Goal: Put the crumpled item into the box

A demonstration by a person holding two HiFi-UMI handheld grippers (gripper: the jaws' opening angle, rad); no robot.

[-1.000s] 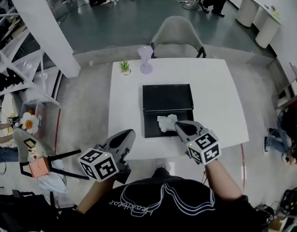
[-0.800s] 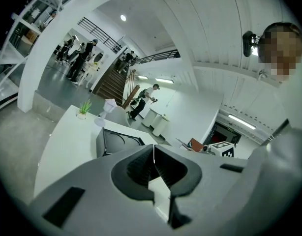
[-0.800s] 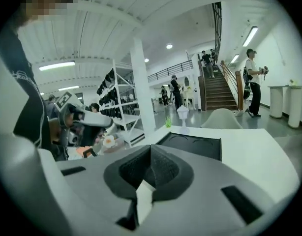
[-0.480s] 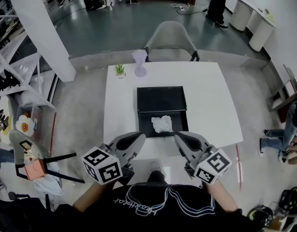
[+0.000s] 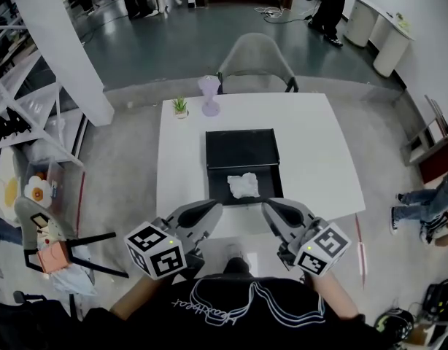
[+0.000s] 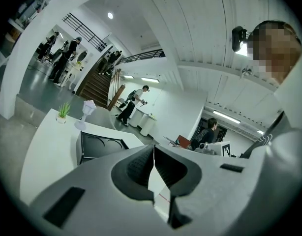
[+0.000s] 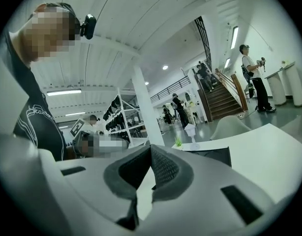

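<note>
A white crumpled item [image 5: 244, 185] lies inside the black box [image 5: 242, 149] on the white table [image 5: 311, 159], in the box's near half. My left gripper [image 5: 211, 208] hovers at the table's near edge, left of the box, jaws shut and empty. My right gripper [image 5: 269, 208] is level with it on the right, also shut with nothing held. Both sit just short of the box. The left gripper view shows the box [image 6: 99, 147] beyond my closed jaws [image 6: 153, 149]. In the right gripper view the jaws [image 7: 150, 150] meet and the box [image 7: 215, 155] is a dark sliver.
A small potted plant [image 5: 180, 106] and a lilac vase [image 5: 209, 95] stand at the table's far left. A grey chair [image 5: 255, 61] is tucked in behind the table. A tripod with an orange block [image 5: 52, 252] stands on the floor to my left. People stand in the background.
My right gripper has let go of the crumpled item, which now lies in the box, and drawn back to the table's near edge. The left gripper has come forward beside it.
</note>
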